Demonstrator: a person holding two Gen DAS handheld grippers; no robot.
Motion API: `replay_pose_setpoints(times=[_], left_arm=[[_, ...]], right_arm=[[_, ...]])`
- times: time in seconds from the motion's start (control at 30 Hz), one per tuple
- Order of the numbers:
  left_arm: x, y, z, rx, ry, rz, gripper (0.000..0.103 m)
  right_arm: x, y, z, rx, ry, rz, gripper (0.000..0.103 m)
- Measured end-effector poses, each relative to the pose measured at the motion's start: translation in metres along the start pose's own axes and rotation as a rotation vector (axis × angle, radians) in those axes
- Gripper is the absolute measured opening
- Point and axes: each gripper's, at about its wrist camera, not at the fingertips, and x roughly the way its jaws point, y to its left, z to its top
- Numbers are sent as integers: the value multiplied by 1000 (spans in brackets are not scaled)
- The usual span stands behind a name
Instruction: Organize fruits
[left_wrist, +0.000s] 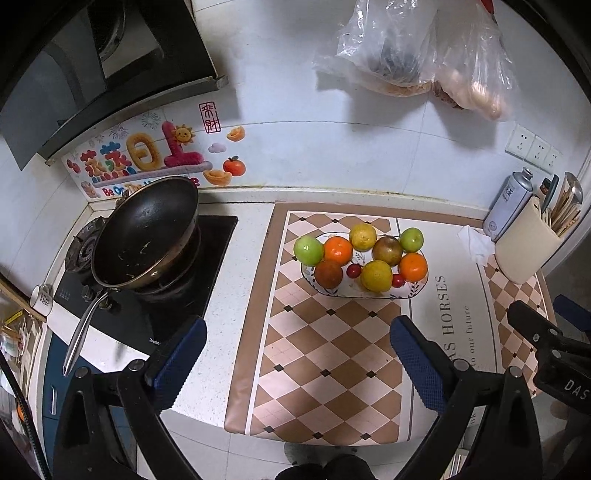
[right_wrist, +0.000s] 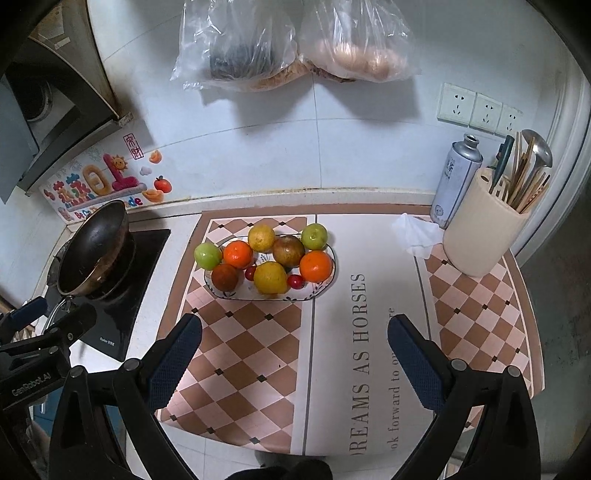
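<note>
Kitchen corner, white tiled wall, desk covered by a checked mat.

Left wrist view: oval patterned plate sits on the mat, all fruit piled on it. Two green apples, two oranges, two yellow citrus fruits, two brownish round fruits, two small red cherry-like fruits. Nothing loose on the mat around the plate. Black wok on the gas hob, left of the plate. Utensil holder, spray can and crumpled tissue, right of the plate. Plastic bags hang on the wall above it. Left claw released, jaws wide apart, nothing between them, hovering well short of the plate. Part of the right claw's body shows at the right edge.

Right wrist view: same plate, same heap; the left green apple overhangs the rim. Right claw likewise released and empty, held back from the plate, over the mat.

Progress: the fruit lies gathered on the plate, which fits a finished gathering. It equally fits a pile waiting to be sorted by kind or moved elsewhere; no second container shows to settle that.
</note>
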Motion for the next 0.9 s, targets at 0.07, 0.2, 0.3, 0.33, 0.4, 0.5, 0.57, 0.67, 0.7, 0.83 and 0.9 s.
replay_pose_setpoints(times=[0.07, 0.2, 0.3, 0.33, 0.4, 0.5, 0.57, 0.67, 0.7, 0.83, 0.9], left_arm=[[0, 0, 2, 3, -1, -3, 102], [-1, -2, 3, 11, -11, -1, 102], [-2, -3, 2, 9, -10, 0, 102], [-2, -3, 2, 9, -11, 0, 102], [-2, -3, 2, 10, -11, 1, 102], [-3, -3, 3, 10, -11, -1, 102], [-3, -3, 3, 12, -11, 1, 102], [-3, -3, 3, 11, -12, 1, 102], [-4, -3, 2, 10, -11, 0, 102], [-4, -4, 2, 8, -12, 0, 102], [-4, -4, 2, 10, -13, 0, 102]], right_arm=[[0, 0, 0, -2, -2, -3, 102], [-1, 1, 1, -4, -8, -6, 102], [-3, 1, 1, -5, -9, -9, 102], [-4, 1, 1, -6, -10, -12, 102], [-5, 1, 1, -5, -9, -13, 102], [-5, 1, 1, -8, -11, -14, 102], [-6, 1, 1, -10, -10, -15, 102], [-7, 1, 0, -9, -11, -16, 102], [-7, 1, 0, -8, -11, -14, 102], [-11, -1, -1, -19, -10, -12, 102], [-12, -1, -1, -25, -12, -11, 102]])
